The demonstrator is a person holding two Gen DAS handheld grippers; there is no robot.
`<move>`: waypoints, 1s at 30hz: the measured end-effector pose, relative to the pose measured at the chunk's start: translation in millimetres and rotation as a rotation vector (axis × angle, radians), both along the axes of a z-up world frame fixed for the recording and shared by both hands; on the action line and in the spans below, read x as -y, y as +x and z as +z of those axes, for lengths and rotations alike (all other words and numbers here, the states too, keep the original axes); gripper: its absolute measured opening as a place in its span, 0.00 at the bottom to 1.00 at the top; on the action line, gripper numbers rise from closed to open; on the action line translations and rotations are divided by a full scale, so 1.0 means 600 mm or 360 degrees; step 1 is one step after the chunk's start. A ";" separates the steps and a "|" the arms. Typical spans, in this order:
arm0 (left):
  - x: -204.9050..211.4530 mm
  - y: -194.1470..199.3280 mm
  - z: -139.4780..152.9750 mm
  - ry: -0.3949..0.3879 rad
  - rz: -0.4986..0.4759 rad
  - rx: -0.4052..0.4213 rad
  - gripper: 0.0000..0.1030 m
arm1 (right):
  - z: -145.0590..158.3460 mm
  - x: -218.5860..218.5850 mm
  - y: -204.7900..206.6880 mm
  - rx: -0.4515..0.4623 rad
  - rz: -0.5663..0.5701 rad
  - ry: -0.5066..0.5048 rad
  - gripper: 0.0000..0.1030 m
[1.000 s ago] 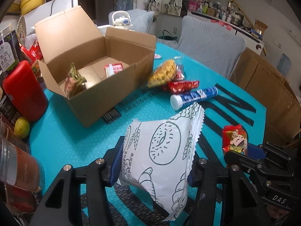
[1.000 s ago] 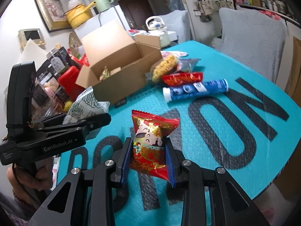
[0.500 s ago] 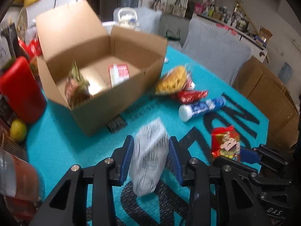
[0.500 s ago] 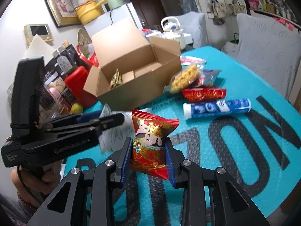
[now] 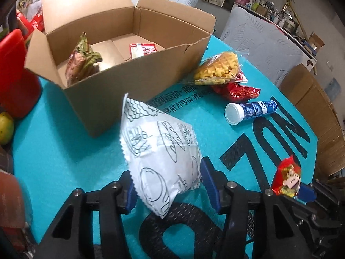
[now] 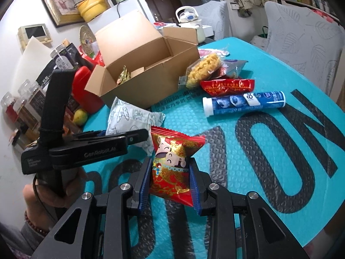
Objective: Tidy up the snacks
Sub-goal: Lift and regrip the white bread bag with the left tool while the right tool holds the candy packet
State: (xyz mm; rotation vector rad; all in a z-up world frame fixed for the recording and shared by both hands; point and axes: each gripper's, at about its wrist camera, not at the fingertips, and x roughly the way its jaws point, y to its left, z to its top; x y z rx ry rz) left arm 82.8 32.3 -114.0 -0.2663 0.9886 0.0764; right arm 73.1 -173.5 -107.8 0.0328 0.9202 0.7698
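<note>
An open cardboard box [image 5: 133, 77] stands on the teal mat with a green-brown packet [image 5: 82, 62] and a red-white packet [image 5: 142, 49] inside. My left gripper [image 5: 168, 181] holds a white packet with line drawings [image 5: 159, 155] just in front of the box. Its jaws are opening, and both pads still touch the packet. In the right wrist view that packet [image 6: 129, 116] sticks out past the left gripper [image 6: 144, 135], above the mat. My right gripper [image 6: 170, 164] is shut on a red cartoon packet [image 6: 174, 146], lower right of the box.
A waffle pack [image 5: 217, 69], a flat red packet [image 5: 237, 90] and a blue tube [image 5: 250, 110] lie right of the box. A red container [image 5: 15, 73], a green fruit [image 5: 4, 127] and jars [image 6: 25, 99] crowd the left. Grey chairs [image 5: 258, 43] stand behind.
The left gripper has come nearer the box and lower. Its jaws narrowed on the white packet, then widened; the packet now lies broadside between them. The right gripper edged forward with the red packet.
</note>
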 end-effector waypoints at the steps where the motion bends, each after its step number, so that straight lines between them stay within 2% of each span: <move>1: 0.000 0.003 -0.003 0.0004 -0.0002 -0.0005 0.52 | -0.001 0.000 0.000 -0.0001 -0.0002 -0.0004 0.32; 8: 0.007 0.033 -0.025 -0.0004 -0.0014 -0.0059 0.55 | -0.010 0.000 0.003 -0.0015 -0.0017 -0.0024 0.32; 10: 0.013 0.033 -0.027 0.0060 -0.0010 -0.0019 0.55 | -0.011 0.002 0.004 -0.0018 -0.0025 -0.0025 0.32; 14: 0.015 0.029 -0.026 0.0086 0.0010 0.0001 0.51 | -0.014 0.007 0.008 -0.0024 -0.0052 -0.0023 0.32; 22: 0.025 0.001 0.008 0.0108 -0.0016 0.0051 0.48 | -0.007 0.014 0.011 0.0001 -0.0061 -0.0005 0.32; 27: 0.032 -0.021 0.052 0.0130 -0.0031 0.0139 0.47 | 0.010 0.012 0.011 0.0052 -0.0037 0.0008 0.32; 30: 0.031 -0.031 0.076 0.0154 -0.0028 0.0187 0.38 | 0.025 0.006 0.013 0.0086 -0.0019 0.0029 0.32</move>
